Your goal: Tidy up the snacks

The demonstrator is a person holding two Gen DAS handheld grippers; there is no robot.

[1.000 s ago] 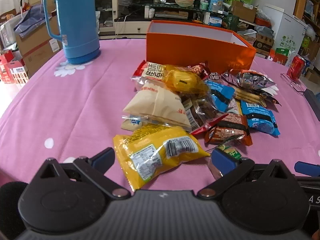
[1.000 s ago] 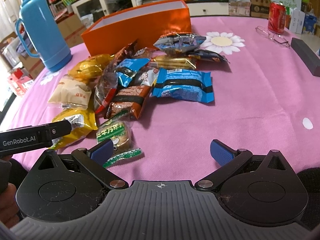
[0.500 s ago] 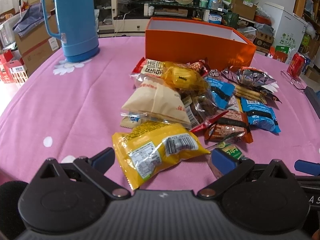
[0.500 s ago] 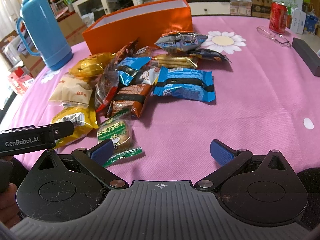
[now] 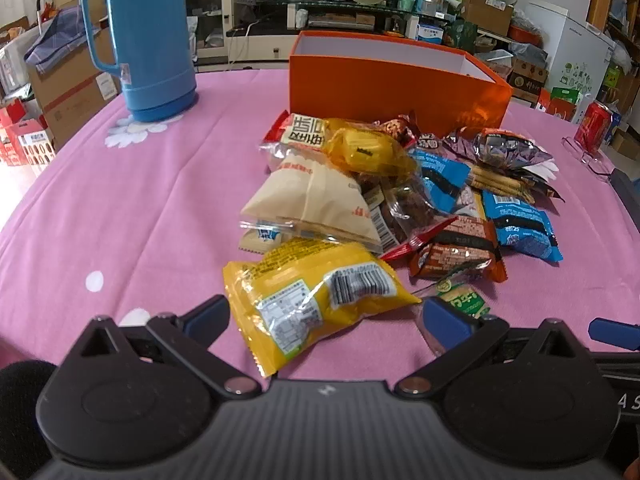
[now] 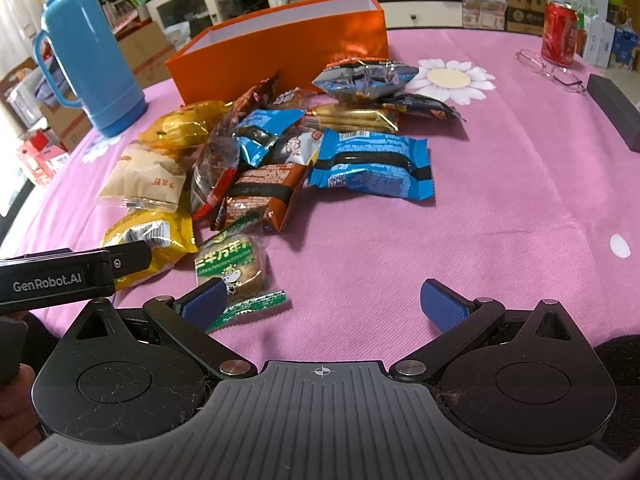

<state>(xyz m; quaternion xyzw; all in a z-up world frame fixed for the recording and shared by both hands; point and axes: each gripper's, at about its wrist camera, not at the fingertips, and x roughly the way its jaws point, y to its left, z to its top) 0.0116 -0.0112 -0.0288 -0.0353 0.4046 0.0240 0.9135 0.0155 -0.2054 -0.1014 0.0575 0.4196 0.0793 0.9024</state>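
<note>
The left gripper (image 5: 326, 314) is wide open, with the yellow packet (image 5: 316, 296) between its fingers at 12 o'clock. The right gripper (image 6: 324, 300) is also open and holds nothing; the green packet (image 6: 232, 266) lies at its 10 o'clock. The orange box (image 5: 396, 88) stands behind the snack pile (image 5: 400, 196).

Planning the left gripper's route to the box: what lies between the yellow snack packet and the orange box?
In the left wrist view, the snack pile fills the stretch between the yellow snack packet and orange box.
</note>
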